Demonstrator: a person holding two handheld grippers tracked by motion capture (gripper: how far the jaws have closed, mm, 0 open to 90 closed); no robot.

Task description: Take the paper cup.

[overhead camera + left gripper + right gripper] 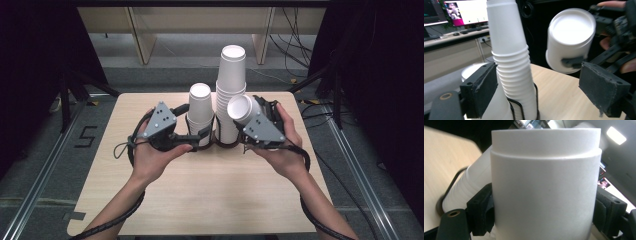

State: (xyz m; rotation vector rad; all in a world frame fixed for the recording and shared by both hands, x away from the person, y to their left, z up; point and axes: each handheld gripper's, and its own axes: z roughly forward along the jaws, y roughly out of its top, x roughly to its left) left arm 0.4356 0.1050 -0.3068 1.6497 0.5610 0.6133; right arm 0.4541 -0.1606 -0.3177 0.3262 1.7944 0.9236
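High view: the right gripper holds one white cup tilted beside the tall stack, and the left gripper sits at the base of the short stack. Both stacks stand in a black wire holder on a wooden table.

Left gripper view: its jaws are spread wide, nothing between the pads – short stack just past the left pad.

Right gripper view: jaws clamped on the cup's sides. Probably best to keep the squeeze light and line it up square before nesting it.

Room's dim – grey floor, loose cables, monitors behind.
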